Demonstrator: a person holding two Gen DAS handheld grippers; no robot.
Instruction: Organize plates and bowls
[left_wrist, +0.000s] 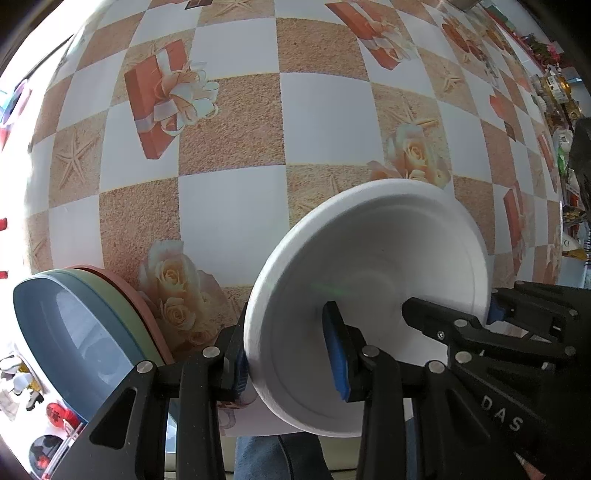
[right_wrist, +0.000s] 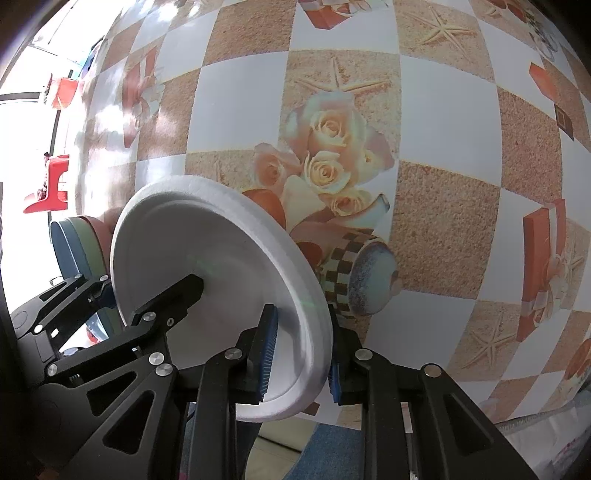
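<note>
We hold white plate (left_wrist: 369, 295) off desk (left_wrist: 229, 122), left tool (left_wrist: 291, 354) and right tool (right_wrist: 301, 354) each pinching opposite rim. Risk: uneven pull flexes plate, rim slips; stacked bowls (left_wrist: 85, 332) close alongside, could get bumped.

A: Where does the left wrist view look from?
B: Close above the white plate (left_wrist: 369, 295), facing steeply down at the checkered tablecloth (left_wrist: 229, 206).
A: And the right?
B: Equally close, the plate's (right_wrist: 207, 266) opposite rim; both share it.
</note>
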